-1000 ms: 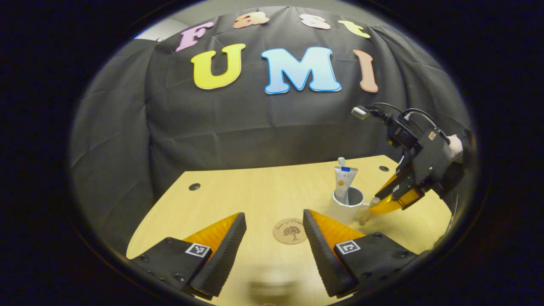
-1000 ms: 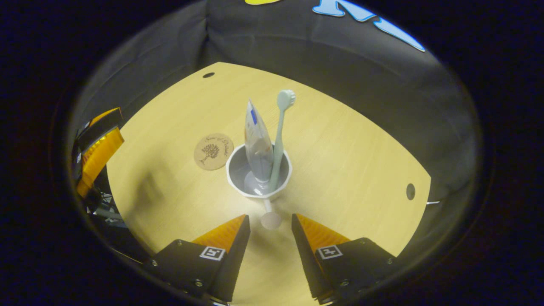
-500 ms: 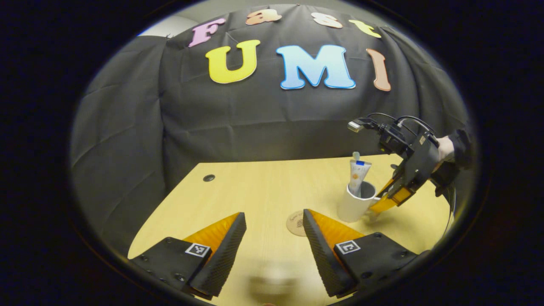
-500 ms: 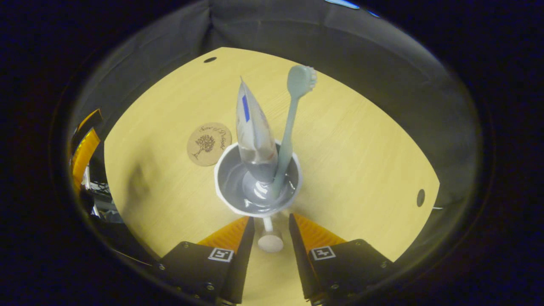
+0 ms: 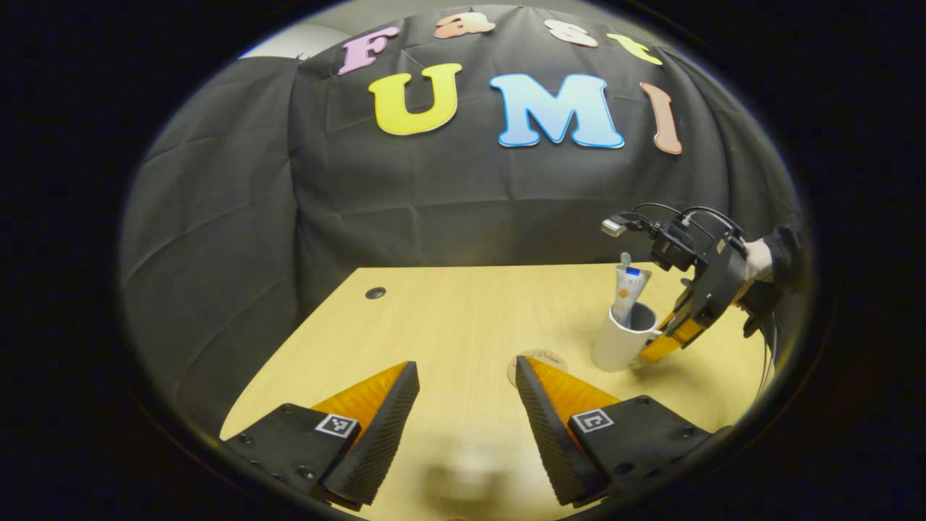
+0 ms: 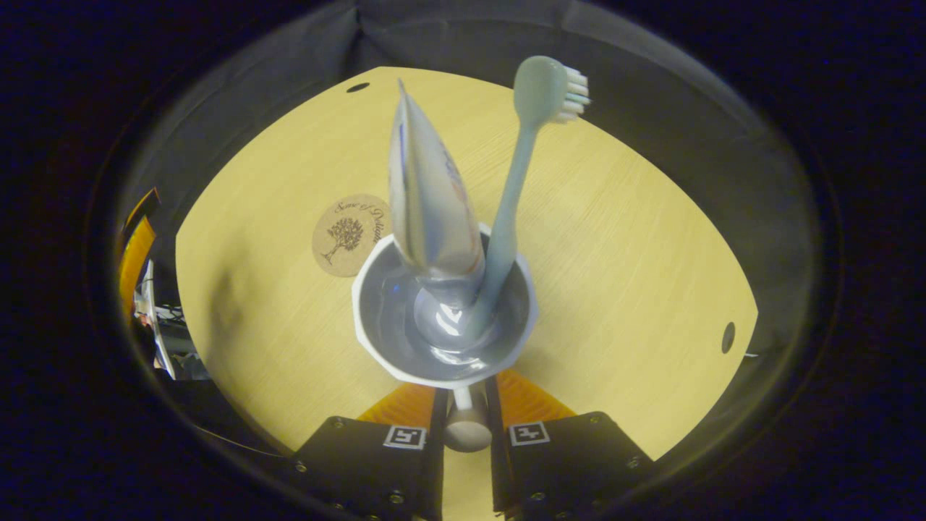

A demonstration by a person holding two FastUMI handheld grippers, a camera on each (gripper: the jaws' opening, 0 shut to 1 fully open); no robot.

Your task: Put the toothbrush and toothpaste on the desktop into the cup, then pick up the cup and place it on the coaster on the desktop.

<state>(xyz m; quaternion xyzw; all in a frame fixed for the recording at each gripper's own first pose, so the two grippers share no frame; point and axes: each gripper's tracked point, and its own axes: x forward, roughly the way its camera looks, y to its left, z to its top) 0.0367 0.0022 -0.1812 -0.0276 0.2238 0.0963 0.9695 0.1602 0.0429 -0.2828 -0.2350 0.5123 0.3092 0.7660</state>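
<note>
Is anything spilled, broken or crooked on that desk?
Nothing stands out. The cup stands upright with the toothpaste and toothbrush leaning inside it, beside the coaster; the right gripper pinches its handle.

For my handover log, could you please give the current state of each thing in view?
White ceramic cup: upright on the desk, not on the coaster.
Toothpaste tube: standing in the cup.
Pale green toothbrush: in the cup, bristles up.
Round cork coaster: bare.
Right tool: shut on the cup's handle.
Left tool: open.
</note>
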